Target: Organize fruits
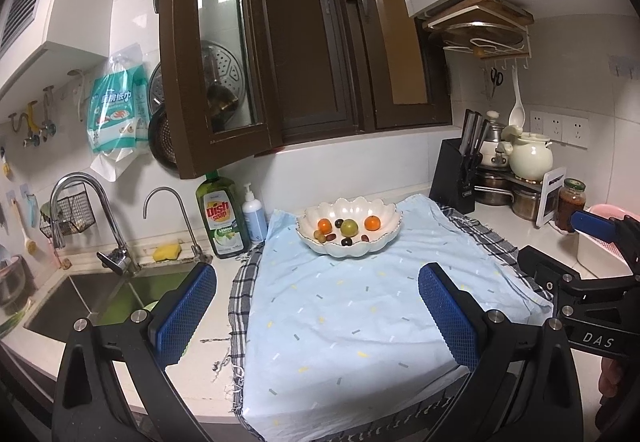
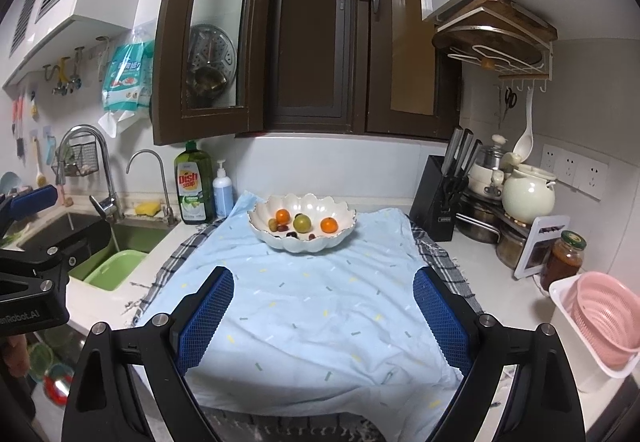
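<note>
A scalloped white bowl (image 1: pixel 349 238) of fruit sits on a light-blue cloth (image 1: pixel 360 322) beyond the open left claw (image 1: pixel 316 314).

A white kitchen counter (image 2: pixel 496 282) carried a checked cloth (image 2: pixel 176 262) under a pale blue patterned cloth (image 2: pixel 304 306), with a dish soap bottle (image 2: pixel 193 184), a pump bottle (image 2: pixel 222 190), a knife block (image 2: pixel 434 202), a sauce jar (image 2: pixel 562 260) and a white tub (image 2: pixel 576 330) standing directly on it around the cloths.
</note>
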The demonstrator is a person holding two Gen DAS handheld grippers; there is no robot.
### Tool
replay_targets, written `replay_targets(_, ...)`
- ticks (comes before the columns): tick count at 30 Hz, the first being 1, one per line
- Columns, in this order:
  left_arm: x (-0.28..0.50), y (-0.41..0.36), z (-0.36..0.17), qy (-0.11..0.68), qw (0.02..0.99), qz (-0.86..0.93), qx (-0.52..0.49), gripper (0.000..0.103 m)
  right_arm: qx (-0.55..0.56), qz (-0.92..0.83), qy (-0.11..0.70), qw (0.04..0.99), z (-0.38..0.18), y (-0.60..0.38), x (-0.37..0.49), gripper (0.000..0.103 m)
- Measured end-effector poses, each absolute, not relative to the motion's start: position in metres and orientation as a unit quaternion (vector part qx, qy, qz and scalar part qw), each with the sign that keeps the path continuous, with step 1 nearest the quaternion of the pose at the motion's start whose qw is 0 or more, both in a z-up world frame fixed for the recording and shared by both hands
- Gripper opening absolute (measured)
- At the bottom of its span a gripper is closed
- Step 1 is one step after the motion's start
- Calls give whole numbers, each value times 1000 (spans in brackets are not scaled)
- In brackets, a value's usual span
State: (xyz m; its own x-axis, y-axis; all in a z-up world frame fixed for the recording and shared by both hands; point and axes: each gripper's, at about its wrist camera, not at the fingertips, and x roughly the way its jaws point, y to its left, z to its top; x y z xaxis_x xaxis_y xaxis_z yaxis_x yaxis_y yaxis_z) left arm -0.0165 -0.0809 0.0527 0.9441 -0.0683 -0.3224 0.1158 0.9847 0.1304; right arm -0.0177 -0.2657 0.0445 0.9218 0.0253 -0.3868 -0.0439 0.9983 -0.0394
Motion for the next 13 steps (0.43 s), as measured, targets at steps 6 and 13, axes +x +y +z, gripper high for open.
replay_targets(6,-17,-82,51,164,983,-47,72,103,-23,17,197,980,45,-265,-18,92)
replay_targets(13,-16,-80,50,167,982,-44,69,103,-25,19,197,980,44,-263,-19,92)
